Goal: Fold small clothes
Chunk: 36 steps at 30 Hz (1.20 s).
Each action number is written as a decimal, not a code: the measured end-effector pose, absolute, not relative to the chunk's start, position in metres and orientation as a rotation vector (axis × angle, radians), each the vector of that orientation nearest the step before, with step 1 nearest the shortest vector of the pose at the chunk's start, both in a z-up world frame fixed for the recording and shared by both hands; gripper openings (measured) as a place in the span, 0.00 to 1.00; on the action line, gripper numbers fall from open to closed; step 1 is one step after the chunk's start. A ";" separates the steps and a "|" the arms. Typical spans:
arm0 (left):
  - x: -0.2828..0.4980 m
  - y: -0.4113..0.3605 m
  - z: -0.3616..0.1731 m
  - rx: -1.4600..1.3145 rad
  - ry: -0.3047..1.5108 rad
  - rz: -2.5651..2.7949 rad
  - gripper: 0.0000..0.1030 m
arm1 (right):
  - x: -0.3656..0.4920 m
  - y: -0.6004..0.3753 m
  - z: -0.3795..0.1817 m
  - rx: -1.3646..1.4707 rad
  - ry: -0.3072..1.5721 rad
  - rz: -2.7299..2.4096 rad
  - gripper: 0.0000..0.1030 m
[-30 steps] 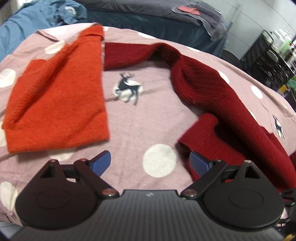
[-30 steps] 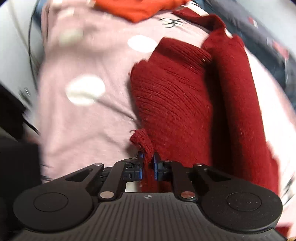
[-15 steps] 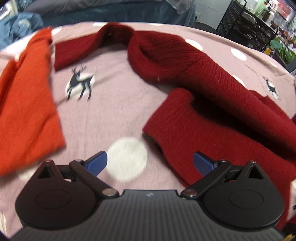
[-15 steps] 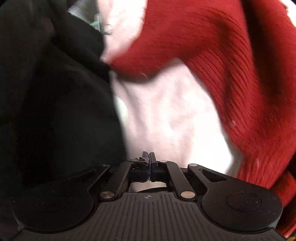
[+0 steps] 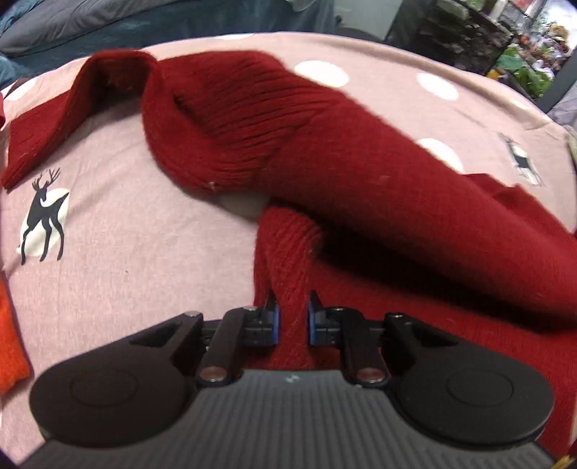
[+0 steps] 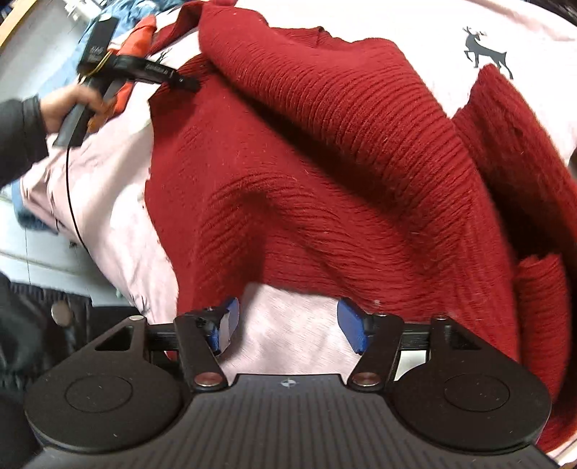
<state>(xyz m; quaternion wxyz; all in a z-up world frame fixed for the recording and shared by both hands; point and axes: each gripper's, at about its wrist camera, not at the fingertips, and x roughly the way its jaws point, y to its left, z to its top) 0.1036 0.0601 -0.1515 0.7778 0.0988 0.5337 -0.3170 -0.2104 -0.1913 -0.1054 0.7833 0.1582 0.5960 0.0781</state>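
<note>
A dark red knit sweater [image 5: 360, 173] lies crumpled on a pink bedsheet [image 5: 126, 259] with white dots and deer prints. My left gripper [image 5: 292, 317] is shut on a bunched edge of the sweater near its lower hem. In the right wrist view the sweater [image 6: 324, 162] spreads across the middle. My right gripper [image 6: 288, 321] is open and empty over bare sheet [image 6: 288, 324] just below the sweater's hem. The left gripper [image 6: 180, 81] and the hand holding it show at the upper left, pinching the sweater's far edge.
An orange knit garment [image 5: 9, 339] lies at the left edge of the sheet, also in the right wrist view [image 6: 139, 39]. Dark blue bedding [image 5: 162, 29] lies beyond the sheet. A cluttered rack [image 5: 487, 32] stands at the far right. A person's dark clothing [image 6: 21, 324] is at the lower left.
My left gripper moved right and closed on the sweater's edge. My right gripper let go of the sweater, swung around and opened; it now faces the sweater from the opposite side.
</note>
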 end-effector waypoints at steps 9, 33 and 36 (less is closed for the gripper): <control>0.033 0.173 -0.102 0.087 1.218 -0.624 0.12 | -0.191 -0.182 -0.111 0.388 1.289 0.234 0.97; 0.151 0.040 -0.051 -0.048 1.049 -0.553 0.95 | -0.090 -0.335 -0.115 0.856 0.987 -0.171 1.00; 0.160 -0.017 -0.059 0.129 1.089 -0.611 0.98 | -0.086 -0.339 -0.123 0.877 1.024 -0.171 1.00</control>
